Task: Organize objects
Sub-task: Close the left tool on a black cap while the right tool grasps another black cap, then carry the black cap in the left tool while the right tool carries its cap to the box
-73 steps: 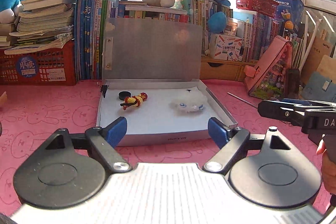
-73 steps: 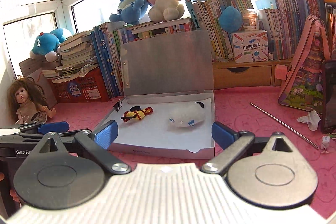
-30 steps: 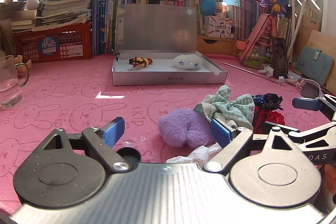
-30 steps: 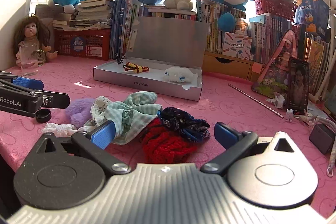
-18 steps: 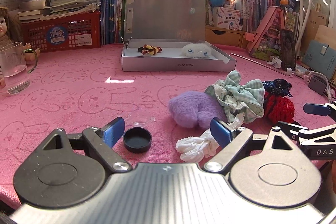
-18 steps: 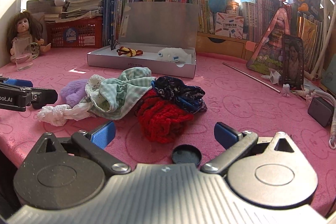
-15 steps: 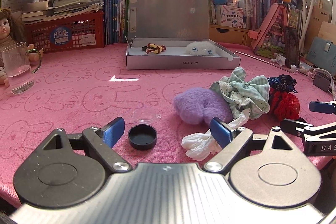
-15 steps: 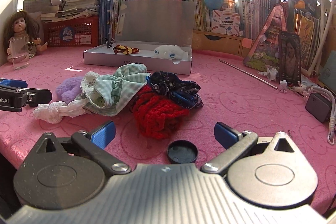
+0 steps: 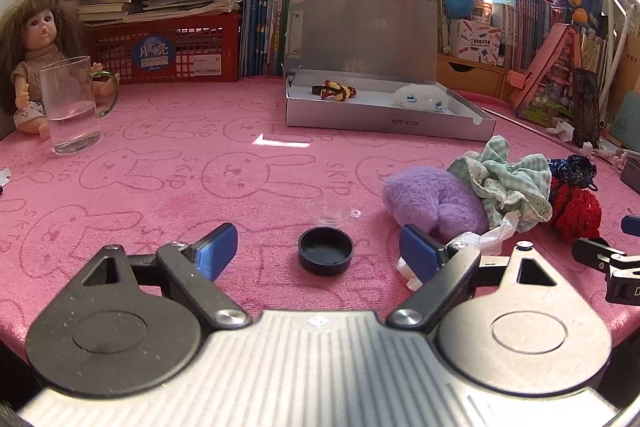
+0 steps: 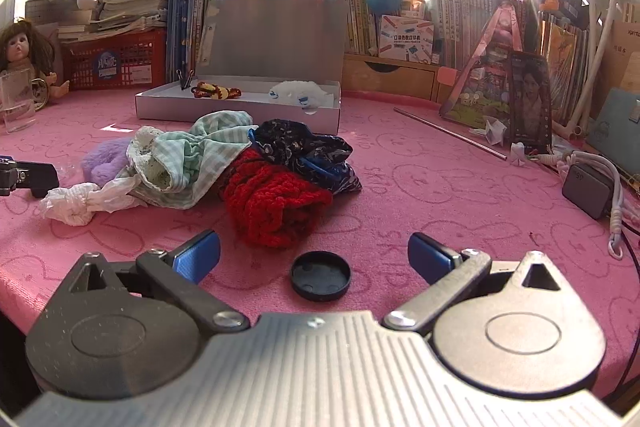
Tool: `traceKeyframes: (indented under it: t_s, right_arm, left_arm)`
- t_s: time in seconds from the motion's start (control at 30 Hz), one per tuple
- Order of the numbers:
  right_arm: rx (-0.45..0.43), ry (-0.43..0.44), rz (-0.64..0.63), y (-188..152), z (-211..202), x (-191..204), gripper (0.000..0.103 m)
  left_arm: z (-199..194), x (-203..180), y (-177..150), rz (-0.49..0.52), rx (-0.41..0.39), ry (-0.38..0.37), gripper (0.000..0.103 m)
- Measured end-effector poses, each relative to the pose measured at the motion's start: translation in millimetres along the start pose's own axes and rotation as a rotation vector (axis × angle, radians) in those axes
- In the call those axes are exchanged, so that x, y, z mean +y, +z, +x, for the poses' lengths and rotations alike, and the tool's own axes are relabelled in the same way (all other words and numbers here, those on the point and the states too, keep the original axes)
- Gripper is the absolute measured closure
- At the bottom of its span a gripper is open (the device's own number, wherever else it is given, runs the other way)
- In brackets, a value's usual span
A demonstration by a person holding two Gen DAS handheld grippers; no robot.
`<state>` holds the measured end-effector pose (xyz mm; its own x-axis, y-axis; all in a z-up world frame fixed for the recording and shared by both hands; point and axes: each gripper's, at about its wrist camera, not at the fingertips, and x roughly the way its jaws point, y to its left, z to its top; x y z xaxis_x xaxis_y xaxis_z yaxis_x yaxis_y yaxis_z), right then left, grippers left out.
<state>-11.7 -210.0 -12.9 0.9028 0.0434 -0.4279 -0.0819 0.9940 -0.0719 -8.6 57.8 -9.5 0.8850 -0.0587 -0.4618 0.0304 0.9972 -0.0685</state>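
Observation:
A heap of soft items lies on the pink cloth: a purple fluffy scrunchie (image 9: pixel 432 199), a green checked one (image 10: pixel 192 157), a dark blue one (image 10: pixel 304 149), a red knitted one (image 10: pixel 276 207) and a white one (image 10: pixel 80 205). My left gripper (image 9: pixel 318 253) is open low over the cloth, a black cap (image 9: pixel 326 256) lying between its fingers untouched. My right gripper (image 10: pixel 314 257) is open too, with another black cap (image 10: pixel 320 281) between its fingers. The open silver box (image 9: pixel 384 115) at the back holds a small red-and-yellow toy (image 9: pixel 338 91) and a white plush (image 9: pixel 416 98).
A glass mug (image 9: pixel 74 105) and a doll (image 9: pixel 28 47) stand at the left. A clear small lid (image 9: pixel 330 213) lies beyond the left cap. Books, a red basket (image 9: pixel 164 53) and plush toys line the back. A metal rod (image 10: pixel 450 133), a photo card (image 10: pixel 530 103) and a charger (image 10: pixel 588 189) are at the right.
Both grippers have drawn back from the silver box to the near edge and sunk lower. The heap and the black caps have come into view, each cap now between open fingers.

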Motion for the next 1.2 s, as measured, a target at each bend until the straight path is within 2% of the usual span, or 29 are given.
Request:
traceKeyframes:
  t_s: [0.1,0.3,0.53,0.73,0.93,0.97,1.03,1.07,1.2]
  right_arm:
    - [0.004,-0.004,-0.003,-2.0,-0.3,-0.8,0.0]
    - [0.021,0.007,0.001,-5.5,1.2,1.6,0.006]
    - [0.026,0.029,0.016,-6.5,0.8,4.4,0.014]
    - [0.022,0.048,0.009,-5.5,-2.2,8.7,0.029]
    - [0.021,0.065,0.003,-4.3,-3.9,13.3,0.049]
    - [0.021,0.067,0.003,-4.2,-4.2,13.7,0.053]
    - [0.024,0.066,0.003,-3.8,-4.5,14.3,0.06]
    - [0.026,0.066,0.001,-3.2,-4.7,14.5,0.066]
    - [0.036,0.07,0.004,-1.6,-5.5,14.3,0.067]
  left_arm:
    - [-0.7,1.7,-1.6,0.002,0.007,0.001,0.014]
    - [4.2,1.5,-4.2,-0.005,0.034,0.002,0.031]
    - [8.6,-0.6,-5.3,0.001,0.026,0.019,0.041]
    - [11.7,-2.1,-5.0,0.004,0.021,0.021,0.041]
    - [14.1,-7.5,-4.9,0.03,0.022,0.038,0.042]
    - [13.7,-7.5,-4.7,0.025,0.021,0.035,0.044]
    - [12.5,-6.5,-4.0,0.013,0.02,0.035,0.063]
    - [12.0,-6.3,-3.4,0.008,0.021,0.037,0.065]
    - [8.8,-7.4,-1.5,-0.005,0.019,0.023,0.065]
